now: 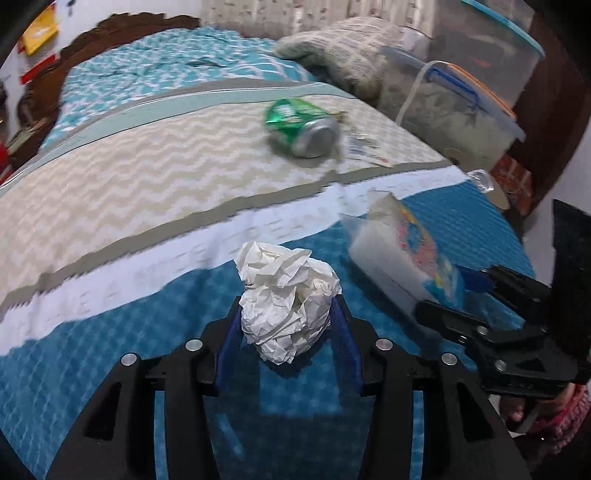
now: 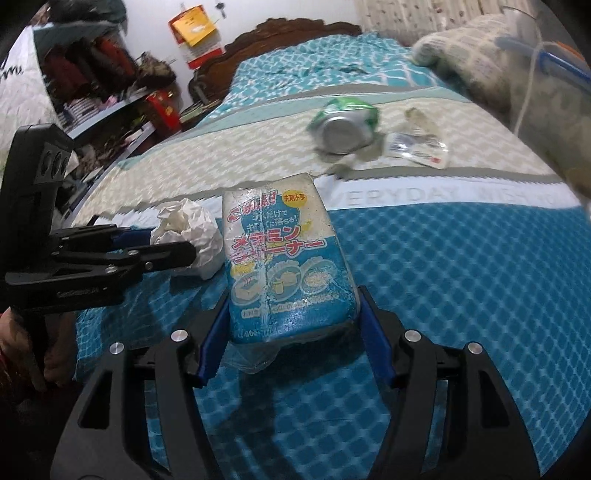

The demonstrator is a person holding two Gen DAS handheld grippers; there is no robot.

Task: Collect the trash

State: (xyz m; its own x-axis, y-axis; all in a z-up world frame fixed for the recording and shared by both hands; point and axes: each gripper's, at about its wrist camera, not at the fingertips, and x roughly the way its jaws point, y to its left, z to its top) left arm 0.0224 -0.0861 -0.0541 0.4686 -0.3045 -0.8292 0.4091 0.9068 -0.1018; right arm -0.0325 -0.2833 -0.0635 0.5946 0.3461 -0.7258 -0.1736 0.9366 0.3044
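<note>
The left gripper [image 1: 286, 325] has its jaws closed on a crumpled ball of white paper [image 1: 288, 306]. The blue fingers [image 1: 343, 339] press on both sides of the ball. From the right wrist view, the same paper ball [image 2: 192, 236] sits at the tip of the left gripper [image 2: 173, 251], just above the bed [image 2: 461, 277].

The right gripper [image 2: 291, 328] has its jaws closed on a blue and white packet [image 2: 284, 258] with bright writing on it. The packet stands up between the two blue fingers [image 2: 376, 339]. In the left wrist view the packet [image 1: 406, 251] is off to the right, held by the right gripper [image 1: 447, 295]. The paper ball and the packet are close beside each other.

Farther back on the bed lies a squashed green can [image 1: 303, 127] on its side, on the tan zigzag part of the cover. Just beside the can is a small torn wrapper [image 2: 417, 146]. Both are well apart from the grippers.

A pillow [image 1: 351, 48] rests at the far end of the bed. Clear plastic boxes [image 1: 454, 110] with lids sit near the right side of the bed. A dark wooden headboard [image 2: 288, 33] stands behind the bed.
</note>
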